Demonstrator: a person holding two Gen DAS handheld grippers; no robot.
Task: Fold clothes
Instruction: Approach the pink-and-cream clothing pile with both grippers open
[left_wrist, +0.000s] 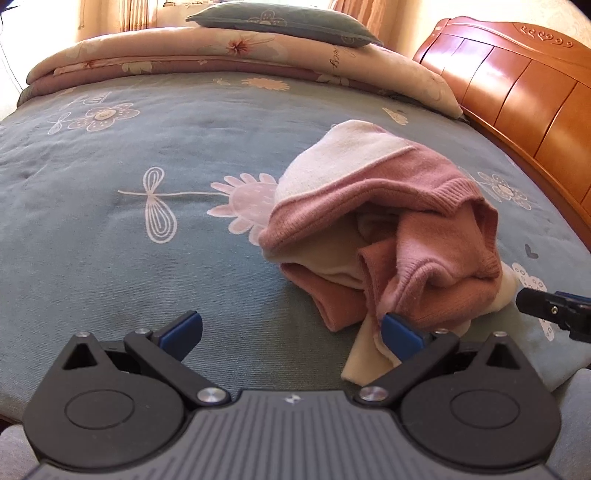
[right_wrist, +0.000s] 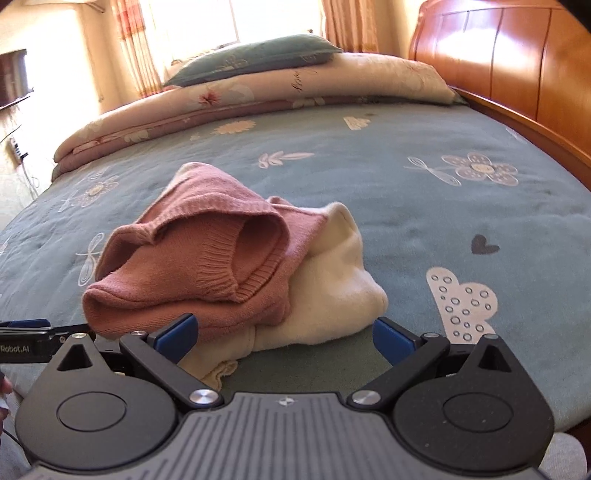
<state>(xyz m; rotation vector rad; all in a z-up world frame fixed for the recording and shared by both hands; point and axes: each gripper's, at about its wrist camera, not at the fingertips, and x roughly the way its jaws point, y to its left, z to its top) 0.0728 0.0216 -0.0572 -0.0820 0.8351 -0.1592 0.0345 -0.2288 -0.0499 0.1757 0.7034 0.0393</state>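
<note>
A crumpled pink and cream knitted sweater (left_wrist: 376, 229) lies in a heap on the blue-green flowered bedspread (left_wrist: 147, 155). My left gripper (left_wrist: 291, 334) is open just in front of the heap's near left edge, and its right blue pad touches a cream hem. In the right wrist view the same sweater (right_wrist: 207, 266) sits ahead and slightly left. My right gripper (right_wrist: 282, 338) is open, with the cream part of the heap between its spread fingers at the near edge. Each gripper's tip shows at the edge of the other's view.
A folded pink floral quilt (left_wrist: 229, 55) with a blue-green pillow (left_wrist: 284, 20) on top lies across the far side of the bed. The wooden headboard (left_wrist: 517, 85) runs along the right. A window with curtains (right_wrist: 236, 22) is behind.
</note>
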